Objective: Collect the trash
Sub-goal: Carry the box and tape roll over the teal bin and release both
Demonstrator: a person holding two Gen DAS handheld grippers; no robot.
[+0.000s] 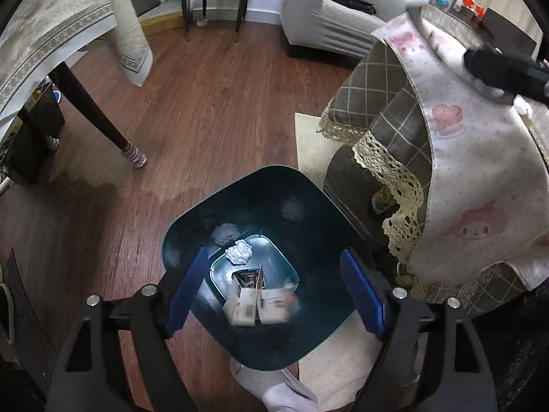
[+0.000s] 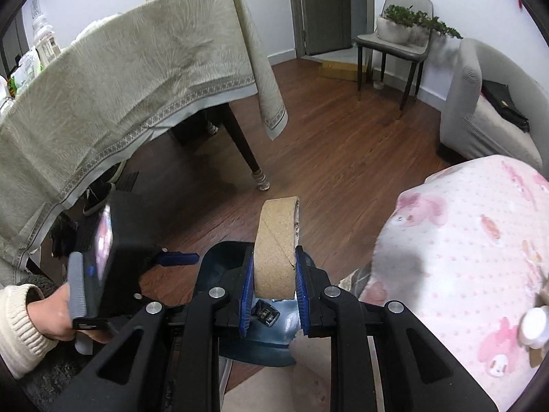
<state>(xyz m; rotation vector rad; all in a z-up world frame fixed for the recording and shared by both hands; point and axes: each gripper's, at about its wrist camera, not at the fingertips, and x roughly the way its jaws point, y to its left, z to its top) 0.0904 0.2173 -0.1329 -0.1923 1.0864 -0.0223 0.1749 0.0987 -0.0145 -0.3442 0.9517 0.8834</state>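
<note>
A dark teal trash bin (image 1: 192,219) stands on the wood floor below my left gripper (image 1: 274,288), which is open and empty above its mouth. Inside lie a crumpled white paper ball (image 1: 239,252), small cartons (image 1: 257,304) and a dark wrapper (image 1: 248,276). My right gripper (image 2: 274,292) is shut on a brown cardboard tape roll (image 2: 277,250), held upright over the bin (image 2: 223,261). The other hand-held gripper (image 2: 113,257) shows at left in the right wrist view.
A low table with a pink cartoon cloth (image 1: 480,178) over grey checked lace-trimmed cloth (image 1: 374,103) stands right of the bin. A dining table with beige cloth (image 2: 120,79), its socked leg (image 1: 135,158), a chair (image 2: 394,41), a grey sofa (image 2: 480,103) and a cream rug (image 1: 308,144) surround.
</note>
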